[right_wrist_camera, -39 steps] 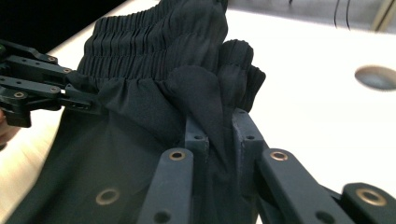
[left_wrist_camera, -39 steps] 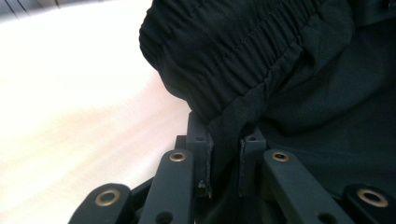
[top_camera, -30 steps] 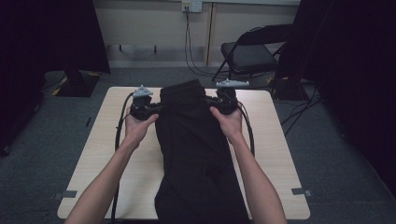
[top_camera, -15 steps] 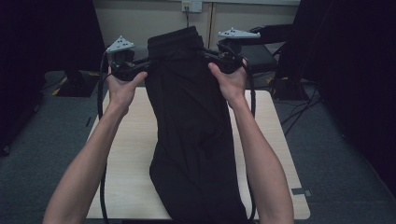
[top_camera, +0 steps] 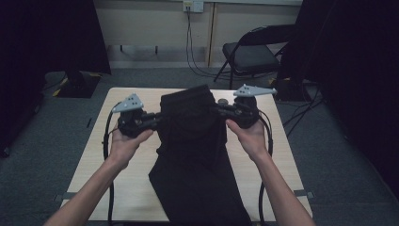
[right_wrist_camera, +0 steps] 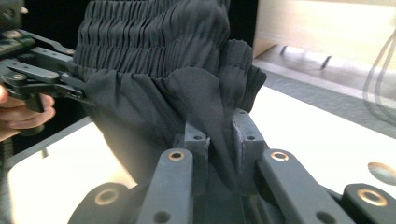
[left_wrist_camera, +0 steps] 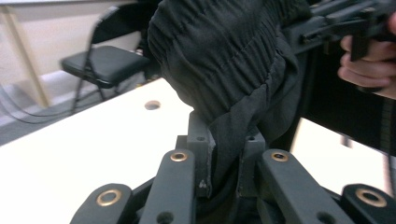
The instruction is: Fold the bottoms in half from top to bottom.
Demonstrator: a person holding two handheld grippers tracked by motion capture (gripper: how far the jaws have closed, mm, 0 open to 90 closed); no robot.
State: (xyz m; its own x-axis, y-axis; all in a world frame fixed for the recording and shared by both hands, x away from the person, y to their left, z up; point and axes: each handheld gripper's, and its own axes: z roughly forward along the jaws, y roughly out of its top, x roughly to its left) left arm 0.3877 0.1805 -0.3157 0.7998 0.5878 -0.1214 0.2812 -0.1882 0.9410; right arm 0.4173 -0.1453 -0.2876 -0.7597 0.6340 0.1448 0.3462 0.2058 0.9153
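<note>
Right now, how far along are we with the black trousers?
Done: both grips are set. The left gripper and right gripper are each shut on the black trousers at the elastic waistband. In hand: waistband lifted, legs trailing on the table. Left: laying them flat and folding, probably.

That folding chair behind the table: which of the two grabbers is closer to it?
The right. The right gripper holds the black garment at the table's far right, just in front of the folding chair; the left gripper grips the garment's other side, farther from it.

Black garment's (top_camera: pixel 193 155) lower end cut off
</note>
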